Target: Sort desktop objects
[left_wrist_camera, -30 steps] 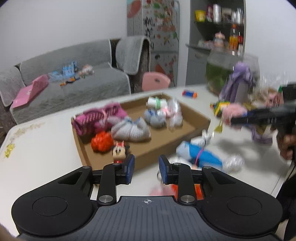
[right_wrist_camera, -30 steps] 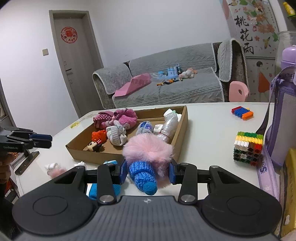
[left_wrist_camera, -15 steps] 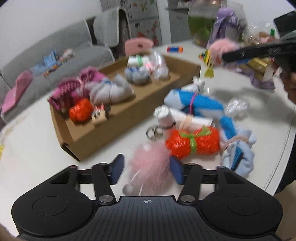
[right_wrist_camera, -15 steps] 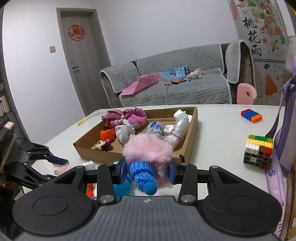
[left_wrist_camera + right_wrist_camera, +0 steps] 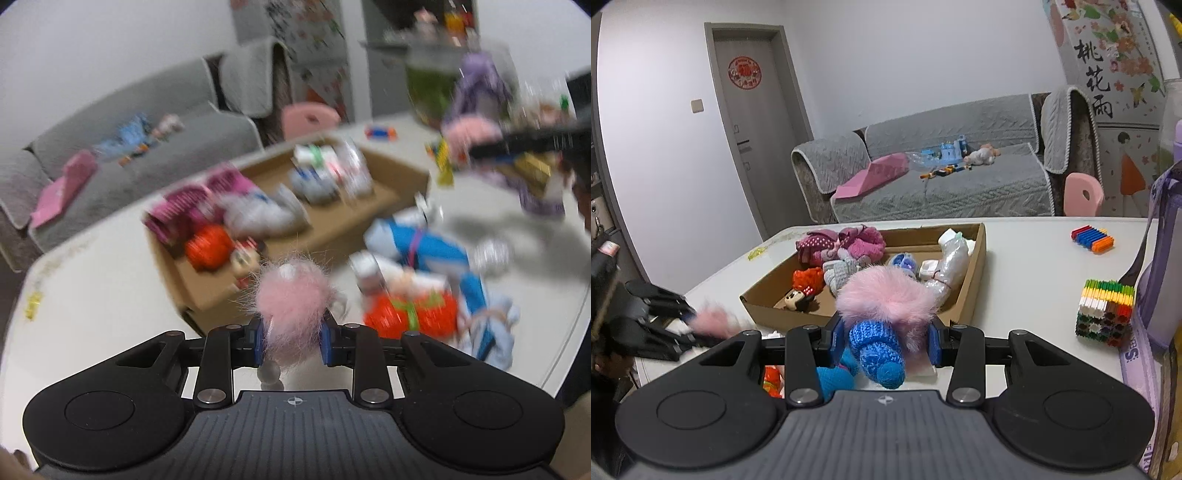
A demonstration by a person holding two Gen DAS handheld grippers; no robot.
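While the left tool (image 5: 291, 341) is closing on the pink pompom (image 5: 291, 306) and the right tool (image 5: 884, 341) is clamped on the blue knit toy (image 5: 877, 347), both should be carried level to the cardboard tray (image 5: 388, 173) at frame centre.

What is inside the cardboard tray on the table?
The cardboard tray holds pink knit items, a grey knit piece, an orange bundle, a mouse figure and plastic-wrapped things. The pink pompom hides part of the tray's middle.

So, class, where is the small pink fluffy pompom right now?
In the left wrist view the small pink pompom sits between the left gripper's closing jaws, just in front of the cardboard tray.
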